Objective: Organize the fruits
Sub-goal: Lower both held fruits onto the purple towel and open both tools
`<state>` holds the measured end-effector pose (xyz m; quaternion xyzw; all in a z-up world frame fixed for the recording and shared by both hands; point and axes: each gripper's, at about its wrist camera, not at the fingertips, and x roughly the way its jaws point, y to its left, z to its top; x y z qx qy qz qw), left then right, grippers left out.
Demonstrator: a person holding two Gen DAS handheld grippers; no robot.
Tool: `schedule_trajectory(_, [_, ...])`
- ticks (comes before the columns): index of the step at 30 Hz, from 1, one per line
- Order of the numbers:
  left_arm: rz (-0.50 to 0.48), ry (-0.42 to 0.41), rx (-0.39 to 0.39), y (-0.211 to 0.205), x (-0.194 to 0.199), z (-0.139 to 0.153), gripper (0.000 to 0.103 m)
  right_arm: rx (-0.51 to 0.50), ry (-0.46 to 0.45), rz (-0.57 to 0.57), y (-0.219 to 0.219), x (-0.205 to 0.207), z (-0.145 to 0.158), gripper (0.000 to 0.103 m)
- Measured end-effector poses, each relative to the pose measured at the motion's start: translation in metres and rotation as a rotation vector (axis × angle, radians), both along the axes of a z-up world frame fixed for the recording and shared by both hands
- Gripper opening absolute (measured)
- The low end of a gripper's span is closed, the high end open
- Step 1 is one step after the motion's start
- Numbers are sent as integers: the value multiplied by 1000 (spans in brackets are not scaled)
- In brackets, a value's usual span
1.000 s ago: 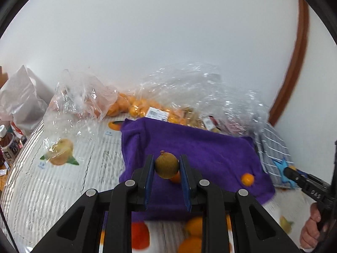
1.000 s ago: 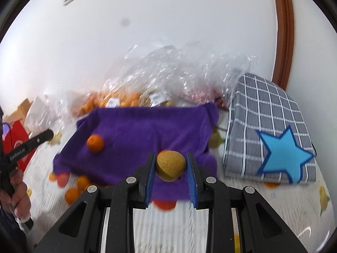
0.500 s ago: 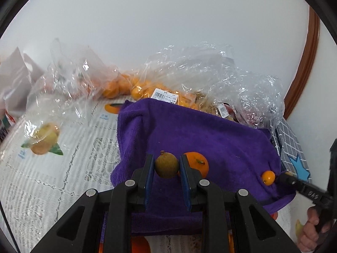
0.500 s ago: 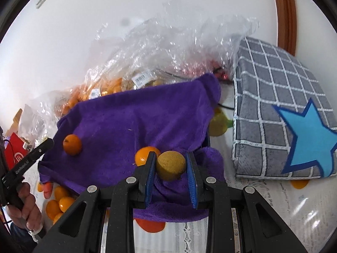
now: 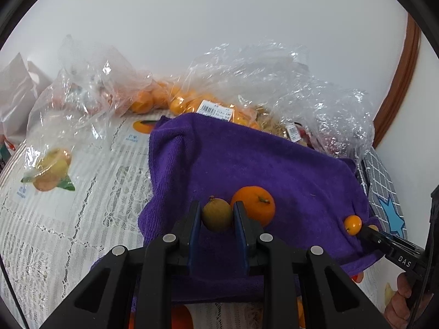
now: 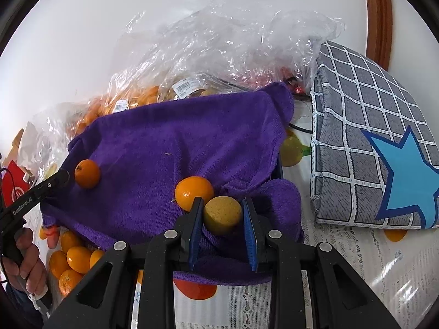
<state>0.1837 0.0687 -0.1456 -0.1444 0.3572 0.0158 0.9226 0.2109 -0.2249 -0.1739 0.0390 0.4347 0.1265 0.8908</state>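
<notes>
My left gripper [image 5: 216, 206] is shut on a small brown-green round fruit [image 5: 216, 219], held just over the near part of a purple towel [image 5: 247, 159]. An orange [image 5: 253, 205] lies on the towel right beside that fruit. My right gripper [image 6: 222, 202] is shut on a yellow round fruit [image 6: 222, 216] above the towel's [image 6: 178, 142] folded near corner, next to another orange [image 6: 192, 192]. Each view shows the other gripper's black tip: the right gripper [image 5: 395, 248] by a small orange [image 5: 352, 224], the left gripper [image 6: 41, 189] by an orange [image 6: 87, 173].
Clear plastic bags [image 5: 274, 82] with several oranges [image 5: 153, 100] lie behind the towel against the white wall. A grey checked cushion with a blue star [image 6: 384, 150] sits to the right. Loose oranges [image 6: 71, 260] lie by the hand [image 6: 27, 268] at the left. A lace tablecloth [image 5: 68, 219] covers the table.
Both grippers have sunk toward the purple towel, each still holding its fruit. The towel and the oranges on it now look larger and closer.
</notes>
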Motion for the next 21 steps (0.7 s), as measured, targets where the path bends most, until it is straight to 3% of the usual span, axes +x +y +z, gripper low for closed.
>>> schedule_trajectory(12, [-3, 10, 4, -2, 1, -1, 23, -52, -9, 19, 10, -2, -1, 29])
schedule_trajectory(18, [-7, 9, -1, -1, 0, -1, 24, -51, -41, 2, 6, -6, 3, 45])
schedule_trajectory(21, [-20, 5, -1, -3, 0, 0, 30, -42, -59, -7, 4, -10, 7, 49])
